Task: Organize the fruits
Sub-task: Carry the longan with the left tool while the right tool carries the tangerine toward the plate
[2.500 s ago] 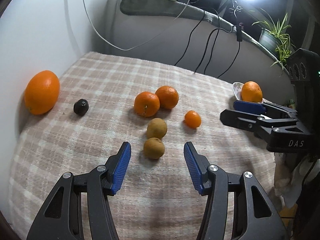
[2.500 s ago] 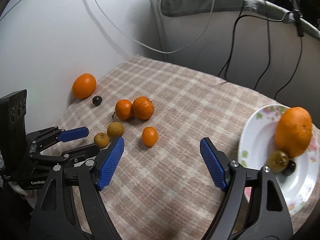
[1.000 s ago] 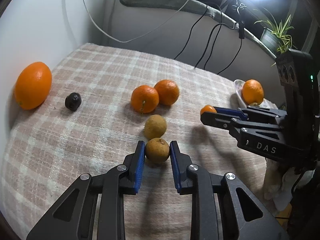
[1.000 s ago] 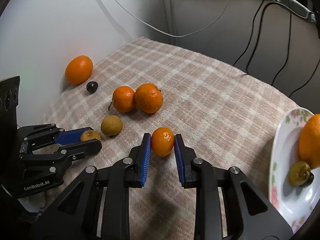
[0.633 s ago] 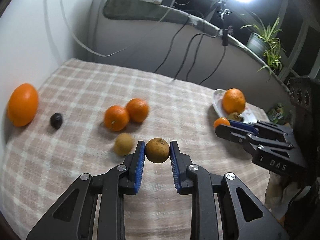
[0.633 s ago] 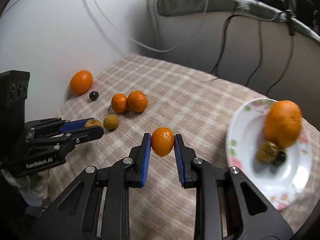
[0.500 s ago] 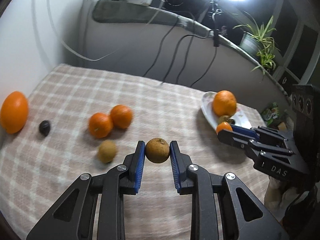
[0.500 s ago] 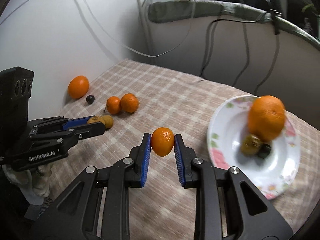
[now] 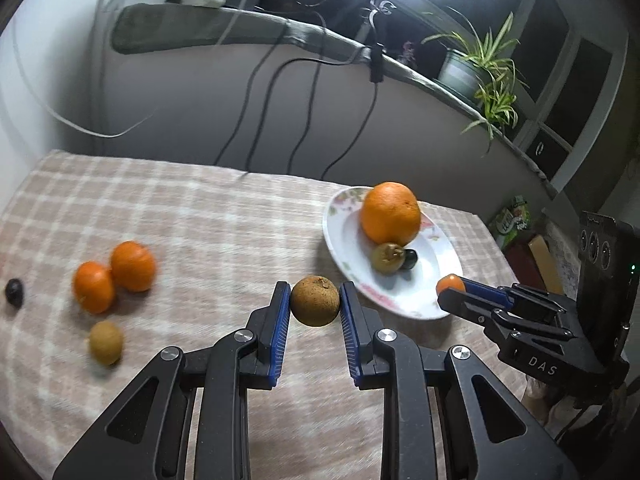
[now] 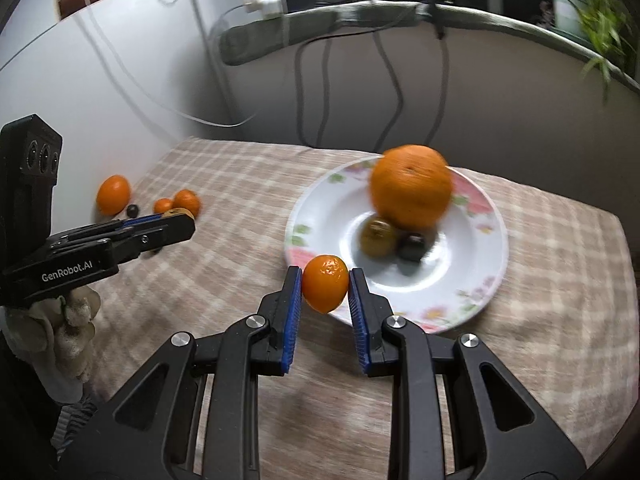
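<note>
both fruits are up off the cloth now and riding toward the plate, where a moment back they were still sitting among the pile. my left gripper is clamped tight on the brown fruit, pads pressing both sides, and it's hanging just short of the plate. my right gripper is squeezed on the small orange, right at the near rim of the plate in the right wrist view.

already in the dish: a big orange, another brown fruit and a small dark fruit, all bunched touching each other near the middle. back on the checked cloth i've got two oranges side by side, one brown fruit near them and a dark one out at the left edge; a further orange shows by the wall in the right view.

so, by my reckoning, two more are nearly home. i need to carry over the rim and let go in the free front part, gently, or they'll roll.
</note>
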Demonstrator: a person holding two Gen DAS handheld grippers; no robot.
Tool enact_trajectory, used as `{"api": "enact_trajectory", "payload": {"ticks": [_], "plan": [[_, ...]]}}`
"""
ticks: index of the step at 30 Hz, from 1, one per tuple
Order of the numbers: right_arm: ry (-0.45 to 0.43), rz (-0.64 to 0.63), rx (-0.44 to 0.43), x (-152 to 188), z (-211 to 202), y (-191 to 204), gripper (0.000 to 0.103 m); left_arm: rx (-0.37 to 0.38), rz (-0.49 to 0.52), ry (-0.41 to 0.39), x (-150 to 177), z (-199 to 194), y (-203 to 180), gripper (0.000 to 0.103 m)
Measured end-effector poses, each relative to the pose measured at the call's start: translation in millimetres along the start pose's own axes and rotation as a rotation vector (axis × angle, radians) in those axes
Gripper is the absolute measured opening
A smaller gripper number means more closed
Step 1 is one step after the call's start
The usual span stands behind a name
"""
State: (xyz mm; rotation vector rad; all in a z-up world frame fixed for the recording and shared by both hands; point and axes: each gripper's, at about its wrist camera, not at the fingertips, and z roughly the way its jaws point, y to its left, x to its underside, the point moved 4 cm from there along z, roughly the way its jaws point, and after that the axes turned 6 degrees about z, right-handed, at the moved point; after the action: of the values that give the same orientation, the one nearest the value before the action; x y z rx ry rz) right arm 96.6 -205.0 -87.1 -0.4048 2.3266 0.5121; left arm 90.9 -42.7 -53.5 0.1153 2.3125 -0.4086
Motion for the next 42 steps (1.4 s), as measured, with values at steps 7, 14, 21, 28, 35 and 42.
{"api": "enact_trajectory", "payload": {"ticks": [7, 14, 21, 28, 35, 42], "plan": [[0.001, 0.008, 0.044, -0.1, 1.4, -20.2, 0.024, 0.021, 0.036, 0.030, -3.1, 21.4, -21.7, 0.023], [0.002, 0.002, 0.052, 0.3, 3.3, -25.0, 0.024, 0.025, 0.068, 0.048, -4.5, 32.9, -36.1, 0.023], [0.015, 0.010, 0.060, -0.3, 9.7, -32.1, 0.024, 0.028, 0.089, 0.061, -4.3, 41.4, -48.8, 0.023], [0.022, 0.012, 0.066, -0.4, 12.3, -35.9, 0.024, 0.028, 0.109, 0.071, -3.4, 46.6, -57.1, 0.023], [0.028, 0.006, 0.068, -0.8, 15.0, -35.1, 0.025, 0.031, 0.117, 0.077, -4.0, 49.4, -60.2, 0.023], [0.030, -0.002, 0.072, -0.9, 16.2, -34.5, 0.025, 0.031, 0.126, 0.079, -4.5, 50.9, -62.8, 0.023]]}}
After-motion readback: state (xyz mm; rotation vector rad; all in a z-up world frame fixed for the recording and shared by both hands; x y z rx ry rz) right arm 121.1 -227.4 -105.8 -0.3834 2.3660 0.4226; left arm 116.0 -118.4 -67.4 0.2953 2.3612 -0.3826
